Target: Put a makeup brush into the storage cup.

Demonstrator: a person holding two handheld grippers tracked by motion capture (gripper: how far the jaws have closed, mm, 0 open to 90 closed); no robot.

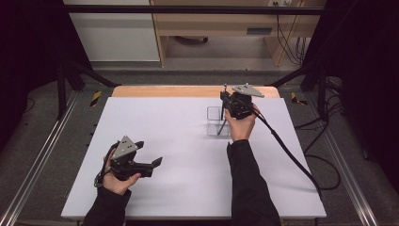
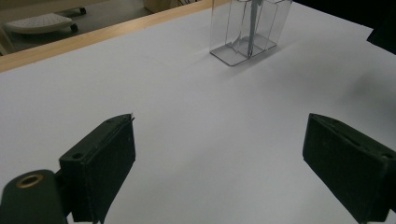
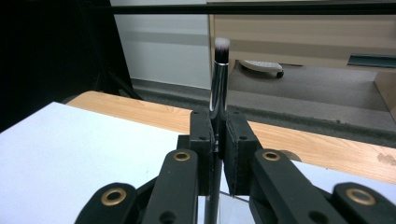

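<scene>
While gripped upright, brush [image 3: 218, 79], handle inside clear holder [image 1: 218, 121]

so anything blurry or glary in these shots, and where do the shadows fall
High view: even light, dark edges, soft overall. Left gripper view: clear holder shows faint glare and a soft shadow on the white table. Right gripper view: brush sharp, background slightly soft.

1. The makeup brush [image 3: 219, 79] stands upright, with a silver ferrule and dark, white-tipped bristles on top; its handle reaches down into the clear holder.
2. The clear holder [image 2: 247, 28] stands upright, transparent and divided into compartments.
</scene>
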